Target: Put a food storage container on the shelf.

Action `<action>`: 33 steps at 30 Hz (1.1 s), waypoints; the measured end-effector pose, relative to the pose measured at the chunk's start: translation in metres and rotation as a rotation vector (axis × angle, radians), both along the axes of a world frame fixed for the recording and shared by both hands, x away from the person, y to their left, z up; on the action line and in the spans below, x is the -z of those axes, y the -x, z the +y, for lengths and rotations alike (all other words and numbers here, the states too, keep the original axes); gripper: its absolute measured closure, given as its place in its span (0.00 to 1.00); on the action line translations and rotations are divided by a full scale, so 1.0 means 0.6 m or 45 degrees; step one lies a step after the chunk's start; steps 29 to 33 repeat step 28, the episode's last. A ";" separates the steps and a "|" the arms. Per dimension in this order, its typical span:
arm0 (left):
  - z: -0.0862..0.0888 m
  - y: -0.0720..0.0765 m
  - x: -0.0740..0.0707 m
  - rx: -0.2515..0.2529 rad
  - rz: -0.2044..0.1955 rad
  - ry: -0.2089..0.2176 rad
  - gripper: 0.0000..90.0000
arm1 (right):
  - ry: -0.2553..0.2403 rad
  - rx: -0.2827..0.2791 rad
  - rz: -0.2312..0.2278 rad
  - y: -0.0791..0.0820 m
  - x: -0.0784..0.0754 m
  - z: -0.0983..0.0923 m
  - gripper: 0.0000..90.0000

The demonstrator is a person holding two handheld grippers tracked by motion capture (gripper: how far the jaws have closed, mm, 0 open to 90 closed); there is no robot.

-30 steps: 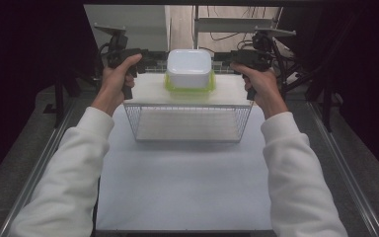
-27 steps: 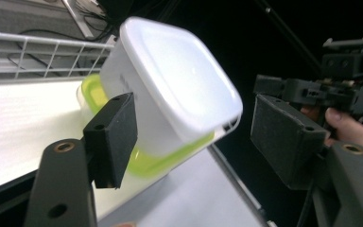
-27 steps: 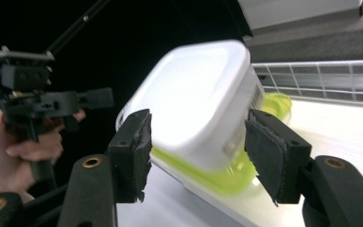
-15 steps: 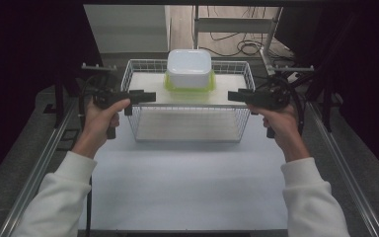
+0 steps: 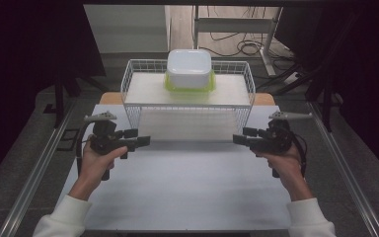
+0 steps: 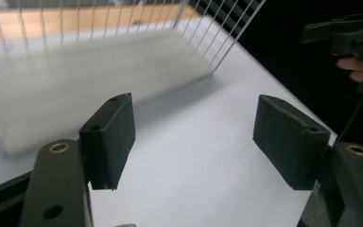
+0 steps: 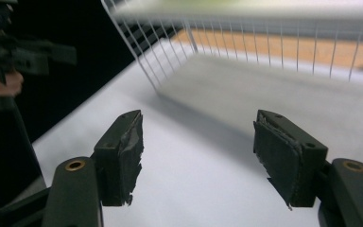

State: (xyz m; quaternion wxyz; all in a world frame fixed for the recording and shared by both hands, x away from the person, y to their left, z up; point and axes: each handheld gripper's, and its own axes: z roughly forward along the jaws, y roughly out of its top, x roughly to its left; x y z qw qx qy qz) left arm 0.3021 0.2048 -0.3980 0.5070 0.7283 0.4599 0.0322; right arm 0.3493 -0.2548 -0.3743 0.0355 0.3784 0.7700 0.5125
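**Both grippers empty and low in front of the rack; box rests on top**

Room: dark on both sides. Grey floor beyond the table, with loose cables [image 5: 237, 47] and desk legs at the back. Metal rails run along both long edges of the bench.

Surface: a white table sheet [image 5: 187, 192], bare in front of the person. A strip of wooden top [image 5: 109, 98] shows at the far end behind it.

Wire rack [image 5: 187, 116]: white, standing at the far end of the sheet, with a pale board [image 5: 143, 89] laid across its top. Both gripper views look in under it from the near corners [image 6: 208, 42] [image 7: 142, 52], and I can make out nothing stored beneath.

Box [image 5: 189, 69]: white, with a lime-green rim at its base. It sits upright on the board toward the back middle and is well apart from both hands.

Left gripper [image 5: 140, 138]: held level at the rack's near left corner and pointing inward. The jaws stand apart with only table sheet between the pads [image 6: 194, 137], so it grips nothing.

Right gripper [image 5: 242, 137]: mirrors the left at the near right corner. Its jaws have just been opening, there is nothing between them [image 7: 198, 151], and the pad facing looks frayed at the edges.

Step, as I read it: the box looks placed, and the hands are clear of it, either finished with it or staged for the next handling.

Next move, if the box is to be taken: both grippers must rise above the rack's top edge and come in from opposite sides. The box looks too wide for one jaw span, so it calls for a two-sided squeeze on the walls or a pinch at the green rim. The lift should stay level, since the smooth board gives little to stop a slide.
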 end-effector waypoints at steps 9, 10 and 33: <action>0.016 0.034 0.079 -0.001 0.119 0.006 0.33 | 0.083 -0.041 0.097 0.040 0.085 -0.002 0.35; 0.015 0.036 0.084 -0.002 0.130 0.002 0.33 | 0.084 -0.036 0.102 0.041 0.091 -0.003 0.35; 0.010 0.039 0.108 -0.030 0.124 -0.082 0.31 | 0.156 0.030 0.068 0.054 0.124 -0.002 0.27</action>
